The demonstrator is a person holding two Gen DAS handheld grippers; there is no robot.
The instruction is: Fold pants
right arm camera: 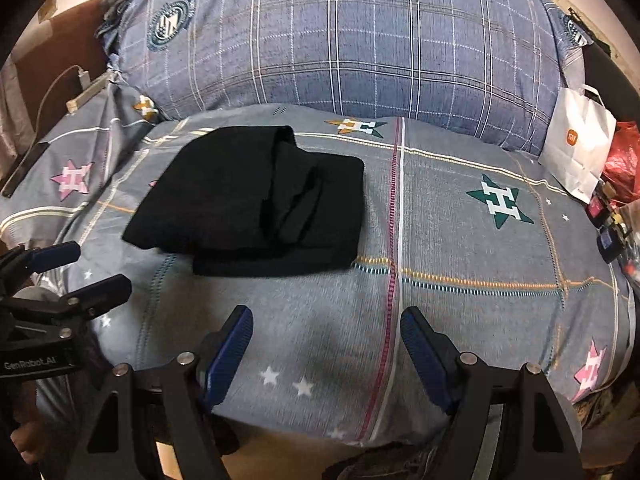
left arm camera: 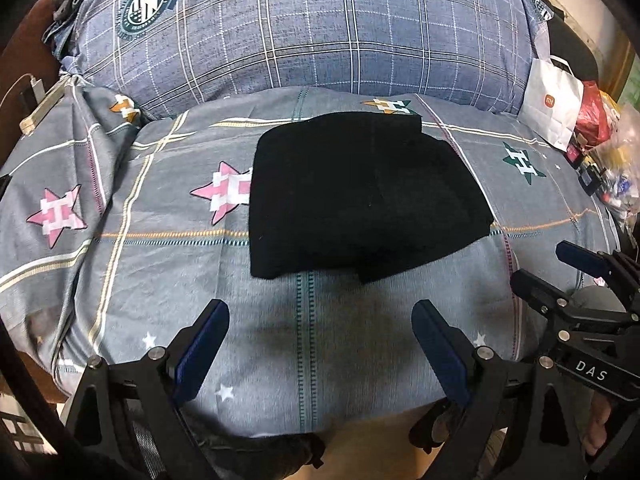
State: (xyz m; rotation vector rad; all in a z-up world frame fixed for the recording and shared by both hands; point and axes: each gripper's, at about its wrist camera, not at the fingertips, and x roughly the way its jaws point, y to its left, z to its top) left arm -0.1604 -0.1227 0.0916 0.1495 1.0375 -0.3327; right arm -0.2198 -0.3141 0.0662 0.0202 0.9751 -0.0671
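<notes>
The folded black fabric pants (left arm camera: 360, 196) lie flat on the grey star-printed bedsheet (left arm camera: 160, 280), ahead of both sets of tongs and touched by neither. From the left wrist camera the bundle sits straight beyond the left gripper (left arm camera: 320, 324), apart from its blue-padded fingertips (left arm camera: 208, 332); from the right wrist camera the same bundle (right arm camera: 248, 204) lies forward and to the left of the right gripper (right arm camera: 326, 330). Both tongs stand released — jaws spread wide, nothing between them, bare sheet showing in the gap.

The pants are a soft, matte, dark knit, folded into a rough rectangle of several stacked layers, with one lower layer sticking out along the near edge and a loose fold visible on top in the right view. The sheet is thin woven cotton with plaid lines and pink, green and orange stars, lightly wrinkled. Behind it rises a plump blue-grey checked pillow (left arm camera: 304, 28) with a round crest badge. A white paper carrier bag (left arm camera: 554, 100) stands at the sheet's far right edge.

Both grippers hover low near the bed's near edge, side by side and pointing toward the pillow — each shows at the margin of the other's view.
</notes>
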